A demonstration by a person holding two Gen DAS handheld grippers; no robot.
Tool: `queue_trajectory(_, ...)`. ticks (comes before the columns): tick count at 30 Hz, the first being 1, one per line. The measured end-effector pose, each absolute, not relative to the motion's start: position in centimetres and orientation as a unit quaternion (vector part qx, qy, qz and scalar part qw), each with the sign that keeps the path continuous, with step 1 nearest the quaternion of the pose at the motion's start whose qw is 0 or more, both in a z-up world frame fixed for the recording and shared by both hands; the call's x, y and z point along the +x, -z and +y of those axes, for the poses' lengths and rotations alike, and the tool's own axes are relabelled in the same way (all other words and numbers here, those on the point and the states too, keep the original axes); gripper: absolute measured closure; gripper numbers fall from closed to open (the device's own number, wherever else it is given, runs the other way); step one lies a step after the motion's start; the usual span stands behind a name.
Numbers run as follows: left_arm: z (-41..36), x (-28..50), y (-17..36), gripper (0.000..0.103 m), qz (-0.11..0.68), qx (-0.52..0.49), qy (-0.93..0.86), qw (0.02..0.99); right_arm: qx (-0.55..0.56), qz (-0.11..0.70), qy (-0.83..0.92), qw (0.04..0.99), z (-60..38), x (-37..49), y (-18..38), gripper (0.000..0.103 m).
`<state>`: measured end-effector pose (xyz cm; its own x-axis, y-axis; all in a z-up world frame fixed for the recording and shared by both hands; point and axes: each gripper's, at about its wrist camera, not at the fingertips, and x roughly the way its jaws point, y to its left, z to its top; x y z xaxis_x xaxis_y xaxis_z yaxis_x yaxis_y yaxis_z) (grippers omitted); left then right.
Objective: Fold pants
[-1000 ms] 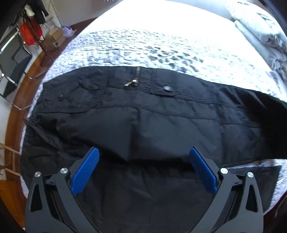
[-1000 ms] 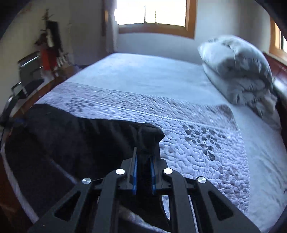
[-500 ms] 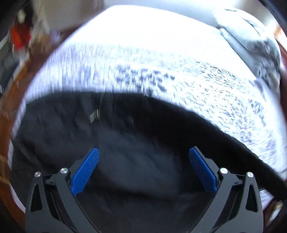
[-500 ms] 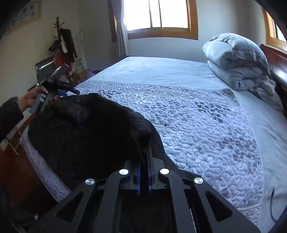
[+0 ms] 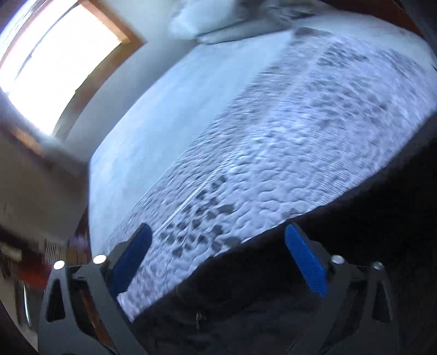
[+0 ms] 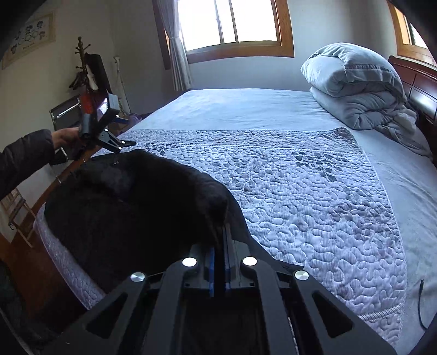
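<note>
Black pants [image 6: 131, 207] lie heaped on the quilt [image 6: 314, 196] at the lower left of the right wrist frame, bunched into a rounded mound near the bed's corner. In the left wrist frame the same pants [image 5: 314, 286] fill the lower right, a dark mass whose edge runs diagonally from bottom centre up to the right border, with a small metal zip pull [image 5: 197, 318] showing near the bottom.

Right gripper [image 6: 219, 269] sits at bottom centre of its frame, its blue pads pressed together with a fold of the black cloth pinched between them; the fabric rises from the pads into the heap.

Left gripper [image 5: 218, 256] spans the bottom of its own frame with its two blue pads [image 5: 306, 262] spread wide and nothing between them. The left one stands over the quilt, the right one over the pants. That frame is tilted and blurred. From the right wrist view the left gripper [image 6: 120, 143] appears at the middle left, held in a hand [image 6: 64, 138] with a dark sleeve, its tips just above the far end of the heap; whether they touch the cloth cannot be told.

Pale blue sheet [image 6: 245, 109] covers the bed beyond the quilt. A rolled grey duvet [image 6: 355, 87] lies at the upper right against a dark wooden headboard [image 6: 420, 84]. A wood-framed window [image 6: 232, 24] is at top centre, and a coat stand [image 6: 82, 62] is at the upper left.
</note>
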<state>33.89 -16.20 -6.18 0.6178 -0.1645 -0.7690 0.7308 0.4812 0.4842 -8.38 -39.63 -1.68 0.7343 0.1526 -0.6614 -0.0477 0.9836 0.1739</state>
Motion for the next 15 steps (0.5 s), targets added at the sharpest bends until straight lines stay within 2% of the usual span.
queue_trajectory(1, -17.0, 34.2, 6.9, 0.042, 0.352, 0.437, 0.322, 0.762, 0.075, 0.361, -0.053, 0.928, -39.8, -8.2, 1.8, 0.098)
queue_trajectory(2, -17.4, 34.4, 7.5, 0.064, 0.376, 0.436, 0.346, 0.741, 0.078, 0.362, -0.052, 0.928, -40.0, -8.1, 1.9, 0.098)
queue_trajectory(3, -17.6, 34.6, 8.0, 0.071, 0.399, 0.430, 0.362, 0.725, 0.079, 0.362, -0.051, 0.927, -40.1, -8.0, 1.9, 0.098)
queue_trajectory(5, -17.8, 34.9, 9.1, 0.071, 0.427, 0.416, 0.391, 0.701, 0.082, 0.364, -0.053, 0.926, -40.3, -7.7, 2.0, 0.098)
queue_trajectory(7, -17.7, 34.6, 9.4, 0.064, 0.434, 0.404, 0.428, 0.682, 0.079, 0.367, -0.050, 0.926, -40.3, -7.4, 2.2, 0.098)
queue_trajectory(9, -17.5, 34.8, 9.2, 0.039, 0.447, 0.386, 0.453, 0.668, 0.081, 0.369, -0.050, 0.925, -40.5, -7.2, 2.4, 0.098)
queue_trajectory(11, -17.4, 34.2, 8.6, 0.025, 0.441, 0.389, 0.476, 0.654, 0.085, 0.371, -0.049, 0.924, -40.7, -7.1, 2.5, 0.098)
queue_trajectory(12, -17.4, 33.8, 8.4, 0.021, 0.426, 0.413, 0.475, 0.651, 0.087, 0.371, -0.050, 0.923, -40.8, -7.0, 2.5, 0.098)
queue_trajectory(15, -17.8, 34.2, 8.9, 0.019, 0.427, 0.440, 0.468, 0.636, 0.085, 0.373, -0.051, 0.923, -40.8, -7.0, 2.5, 0.098)
